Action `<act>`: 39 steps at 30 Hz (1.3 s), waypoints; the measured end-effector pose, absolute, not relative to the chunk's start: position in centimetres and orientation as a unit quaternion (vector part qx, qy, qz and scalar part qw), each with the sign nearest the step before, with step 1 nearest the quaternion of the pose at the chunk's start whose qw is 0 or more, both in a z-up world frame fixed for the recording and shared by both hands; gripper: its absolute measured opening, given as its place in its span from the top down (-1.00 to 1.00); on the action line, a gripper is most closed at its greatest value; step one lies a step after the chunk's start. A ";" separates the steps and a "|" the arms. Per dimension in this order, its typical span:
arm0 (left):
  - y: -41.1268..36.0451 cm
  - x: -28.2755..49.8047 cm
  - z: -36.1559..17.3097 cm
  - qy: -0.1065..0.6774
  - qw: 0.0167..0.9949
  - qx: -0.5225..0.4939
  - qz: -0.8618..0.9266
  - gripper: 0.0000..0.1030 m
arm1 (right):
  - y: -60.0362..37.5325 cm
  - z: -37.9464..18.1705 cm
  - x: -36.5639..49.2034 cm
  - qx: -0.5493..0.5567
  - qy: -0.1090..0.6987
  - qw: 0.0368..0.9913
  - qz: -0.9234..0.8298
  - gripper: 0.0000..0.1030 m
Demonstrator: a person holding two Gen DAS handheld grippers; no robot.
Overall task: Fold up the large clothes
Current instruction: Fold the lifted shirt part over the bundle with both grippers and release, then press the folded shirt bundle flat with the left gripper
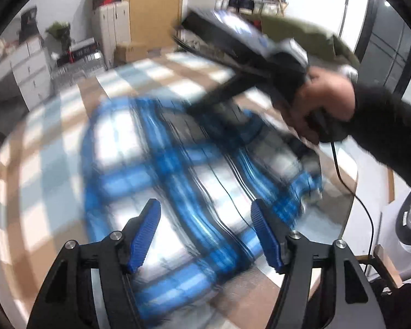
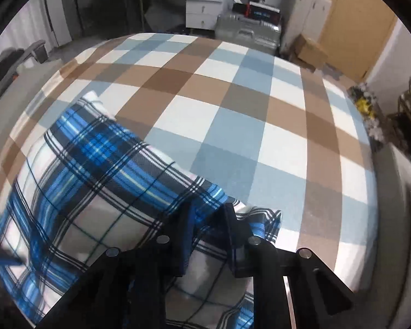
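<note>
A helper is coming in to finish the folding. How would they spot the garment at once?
Find the bed with the brown, pale-blue and white check cover. On its near part lies the plaid shirt, the only cloth with bright blue and thin dark stripes.

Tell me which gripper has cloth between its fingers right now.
The right gripper: blue plaid shirt fabric sits between its fingers. The left gripper is open above the shirt, holding nothing.
</note>
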State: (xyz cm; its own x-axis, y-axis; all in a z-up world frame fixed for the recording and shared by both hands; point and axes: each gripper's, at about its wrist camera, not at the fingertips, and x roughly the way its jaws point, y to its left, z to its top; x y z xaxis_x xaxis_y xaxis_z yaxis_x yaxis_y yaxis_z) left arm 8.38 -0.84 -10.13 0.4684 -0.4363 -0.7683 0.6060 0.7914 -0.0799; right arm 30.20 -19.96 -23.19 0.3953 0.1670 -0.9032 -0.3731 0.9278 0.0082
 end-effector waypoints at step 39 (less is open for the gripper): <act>-1.0 11.0 -16.7 0.462 0.853 0.116 -0.215 -0.09 | -21.1 -21.9 23.7 -0.001 0.498 0.857 0.132 0.61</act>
State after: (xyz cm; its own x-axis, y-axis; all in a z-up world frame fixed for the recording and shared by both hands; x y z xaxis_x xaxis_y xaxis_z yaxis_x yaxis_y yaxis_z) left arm 11.02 -0.97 -16.71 0.4813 -0.2599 -0.8371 0.4739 0.8806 -0.0009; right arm 23.75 -21.13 -21.87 0.4695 0.2257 -0.8536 -0.2284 0.9649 0.1295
